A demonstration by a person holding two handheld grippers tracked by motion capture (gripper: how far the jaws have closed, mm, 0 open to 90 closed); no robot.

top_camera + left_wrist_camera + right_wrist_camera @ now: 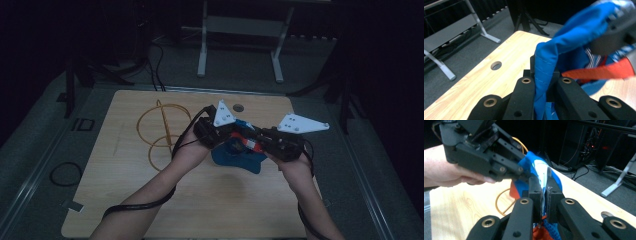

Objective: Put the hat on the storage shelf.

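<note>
From the high view the room was dim and my table (150, 210) sat in weak, flat light, the floor beyond nearly black, everything soft and grainy. My left gripper view was brighter, but the blue cloth (574, 32) near the lens smeared out of focus. My right gripper view was dark behind, with my other hand (446, 172) blurred.

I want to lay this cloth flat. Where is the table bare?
Bare wood lies along the near edge of the table between the forearms, and left of the wire rings. It is crowded mid-table, where both grippers pinch the blue cloth.
</note>
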